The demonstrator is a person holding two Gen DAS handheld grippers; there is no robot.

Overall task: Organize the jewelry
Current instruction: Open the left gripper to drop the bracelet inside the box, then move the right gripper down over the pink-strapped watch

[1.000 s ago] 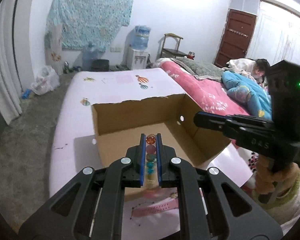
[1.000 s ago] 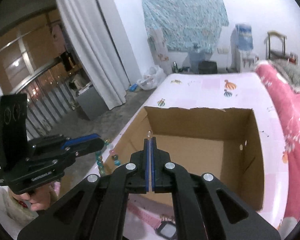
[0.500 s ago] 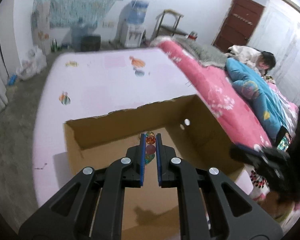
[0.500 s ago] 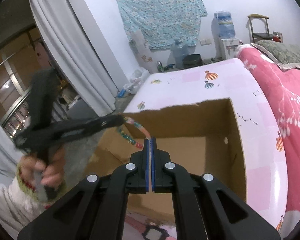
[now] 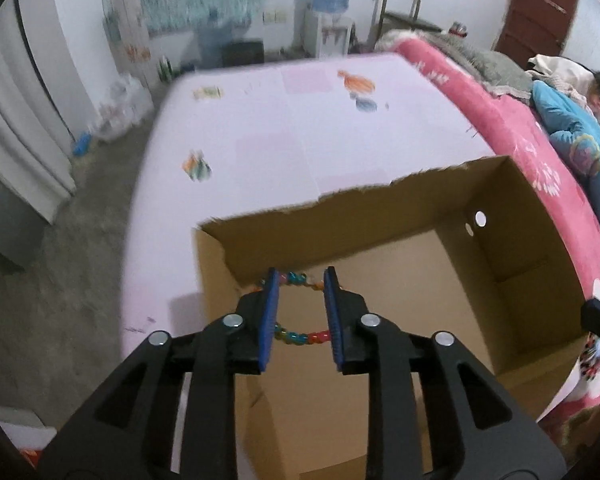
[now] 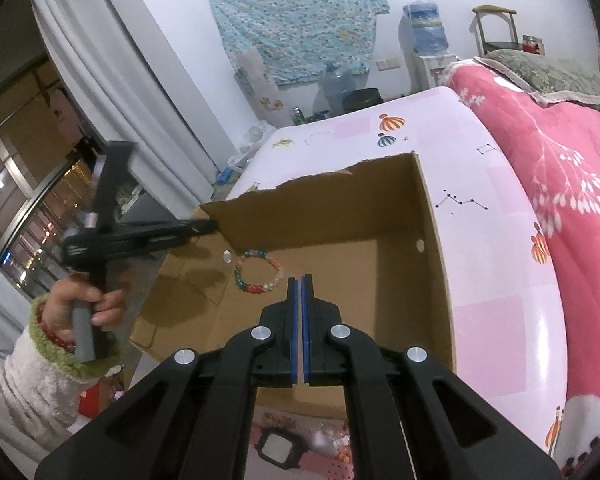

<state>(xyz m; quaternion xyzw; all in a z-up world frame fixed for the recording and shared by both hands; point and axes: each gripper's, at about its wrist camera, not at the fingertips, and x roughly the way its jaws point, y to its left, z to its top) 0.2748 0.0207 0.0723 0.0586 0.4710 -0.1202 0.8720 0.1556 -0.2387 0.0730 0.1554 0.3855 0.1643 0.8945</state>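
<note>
Leftmost in the right wrist view, the left gripper [image 6: 204, 225] hangs over the near-left corner of the cardboard box [image 6: 432, 240], gripped by a hand [image 6: 96, 300] in a white fleecy sleeve with a green cuff. Its own camera shows its blue-padded fingers [image 5: 269, 312] spread apart with nothing between them. Below, the bead bracelet [image 5: 298, 308] lies on the brown floor of the box, a closed ring of translucent beads in red, orange, teal, green and pale pink; from the right wrist view [image 6: 257, 271] it sits in the left half of the floor, near the torn far wall and a small white disc [image 6: 227, 256]. The box stands open-topped on a pale pink sheet [image 6: 484, 272] printed with little balloons. Further right, the right gripper [image 6: 299, 280] hovers above the box with its blue pads pressed together, holding nothing. At the bottom edge, a pink-strapped watch [image 6: 278, 446] lies outside the box. A bright pink floral quilt [image 6: 548, 152] fills the far right.
</note>
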